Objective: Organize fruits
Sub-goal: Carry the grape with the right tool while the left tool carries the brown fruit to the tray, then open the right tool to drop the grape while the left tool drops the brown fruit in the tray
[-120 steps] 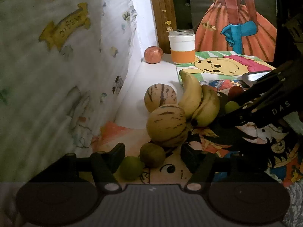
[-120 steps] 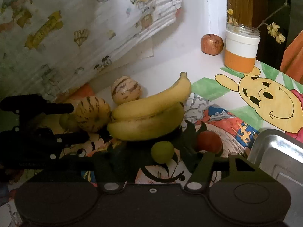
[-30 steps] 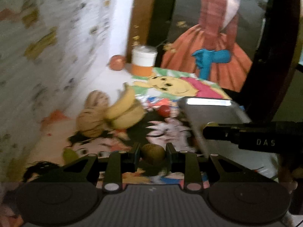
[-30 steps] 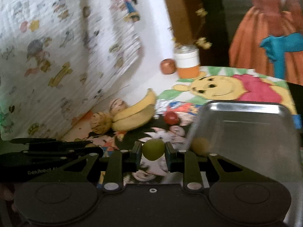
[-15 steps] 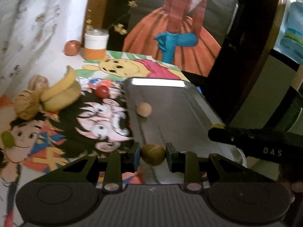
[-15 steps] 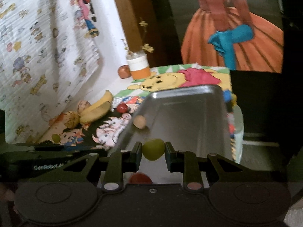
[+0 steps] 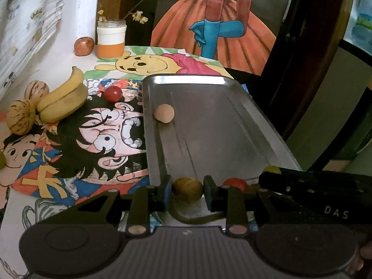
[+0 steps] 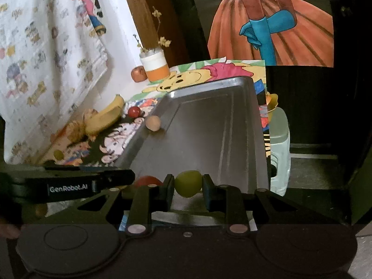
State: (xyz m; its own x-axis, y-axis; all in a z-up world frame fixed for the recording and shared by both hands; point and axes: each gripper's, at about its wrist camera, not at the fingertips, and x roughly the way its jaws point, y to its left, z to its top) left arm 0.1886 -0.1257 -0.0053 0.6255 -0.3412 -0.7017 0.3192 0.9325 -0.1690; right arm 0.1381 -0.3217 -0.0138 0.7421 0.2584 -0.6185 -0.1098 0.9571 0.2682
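Note:
My left gripper [image 7: 187, 190] is shut on a small brown fruit [image 7: 187, 189] over the near end of the metal tray [image 7: 220, 125]. My right gripper [image 8: 188, 184] is shut on a small green fruit [image 8: 188, 183], also over the tray's near end [image 8: 209, 127]. A tan round fruit [image 7: 164, 113] lies in the tray by its left wall. A red fruit [image 7: 235, 183] lies in the tray just right of my left fingers. On the cartoon mat [image 7: 93, 139] sit the bananas [image 7: 62, 100], two striped melons [image 7: 20, 118], a red fruit [image 7: 112, 93] and a green fruit [image 8: 58, 154].
An orange-and-white jar [image 7: 111, 39] and a reddish apple [image 7: 84, 46] stand at the back by the wall. A patterned cloth [image 8: 46, 46] hangs on the left. A pale green stool [image 8: 279, 139] stands to the right of the table edge.
Both grippers picked up their fruits from the mat and carried them right, over the tray. In the last half second they moved slightly further over its near end.

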